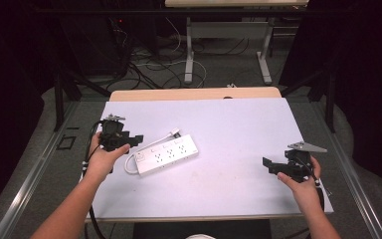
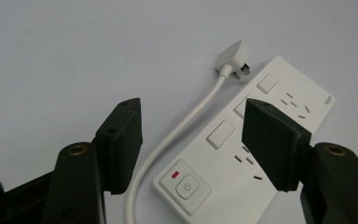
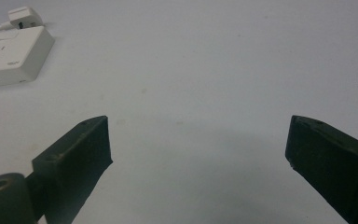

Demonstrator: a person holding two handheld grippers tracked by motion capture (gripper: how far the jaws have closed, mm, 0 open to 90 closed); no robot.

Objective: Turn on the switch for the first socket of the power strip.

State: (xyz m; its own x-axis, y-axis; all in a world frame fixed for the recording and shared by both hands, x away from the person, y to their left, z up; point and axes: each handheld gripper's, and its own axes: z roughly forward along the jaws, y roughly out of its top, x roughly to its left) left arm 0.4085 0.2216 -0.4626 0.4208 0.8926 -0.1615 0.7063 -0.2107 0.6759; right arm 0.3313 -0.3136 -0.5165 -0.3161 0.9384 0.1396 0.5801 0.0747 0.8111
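A white power strip [image 1: 166, 154] lies at an angle left of centre on the pale table cover [image 1: 238, 129]. Its white cable [image 2: 186, 121] loops round one end and finishes in a loose plug [image 2: 233, 56] lying beside the strip. My left gripper [image 1: 133, 139] hovers just left of the strip, open, its jaws framing the cable and the switch end [image 2: 193, 112] without touching them. My right gripper [image 1: 269, 165] rests near the table's right edge, wide open over bare cover [image 3: 198, 126]. In the right gripper view the power strip [image 3: 9, 56] and the plug [image 3: 23, 16] sit far off at the upper left.
A wooden table edge [image 1: 194, 93] shows beyond the cover. Behind it, loose cables [image 1: 154, 67] lie on the floor around the legs of another desk [image 1: 189, 50]. Metal rails [image 1: 35, 169] run along both sides of the table.
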